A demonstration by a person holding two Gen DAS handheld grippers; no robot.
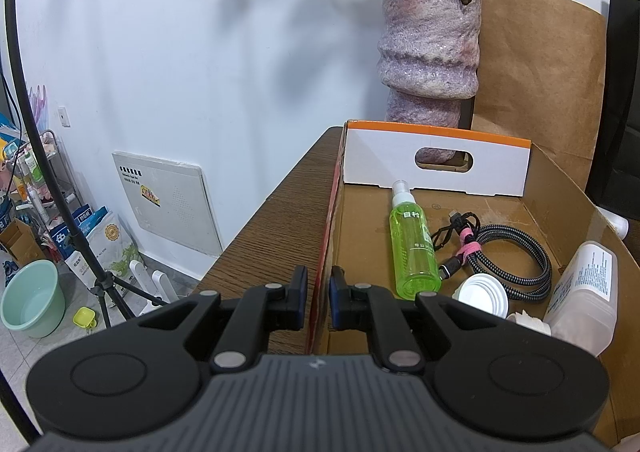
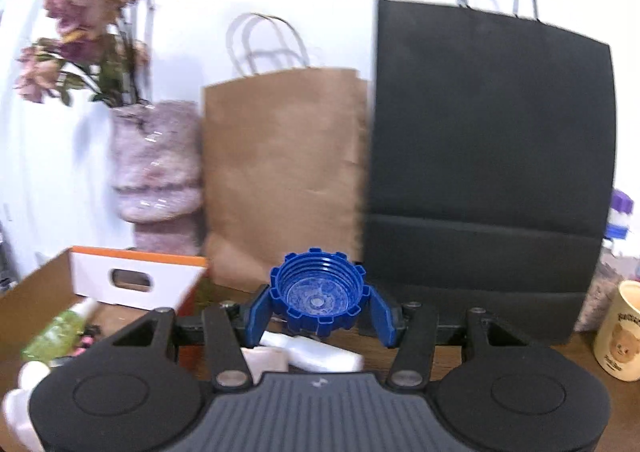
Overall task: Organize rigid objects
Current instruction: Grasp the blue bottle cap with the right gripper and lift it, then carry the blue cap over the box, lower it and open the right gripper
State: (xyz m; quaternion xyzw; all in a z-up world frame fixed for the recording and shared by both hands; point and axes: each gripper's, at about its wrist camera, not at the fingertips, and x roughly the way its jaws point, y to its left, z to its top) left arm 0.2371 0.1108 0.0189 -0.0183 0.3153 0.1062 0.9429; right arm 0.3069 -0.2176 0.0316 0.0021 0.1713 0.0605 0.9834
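**Right gripper clamped on blue cap; left pinching box wall**

Right gripper (image 2: 318, 312) has its blue pads (image 2: 258, 318) closed on a blue threaded cap (image 2: 317, 296), held above the desk (image 2: 520, 352) with its open side toward the camera; brown paper bag (image 2: 280, 179) and black bag (image 2: 488, 179) stand behind; view is blurred. Left gripper (image 1: 319, 298) is nearly closed, one finger either side of the cardboard box (image 1: 332, 219) left wall; whether the pads touch it, cannot tell. In the box: green spray bottle (image 1: 414, 246), braided cable (image 1: 516, 262), white lid (image 1: 484, 294), clear labelled bottle (image 1: 584, 292); purple vase (image 1: 430, 47) behind.
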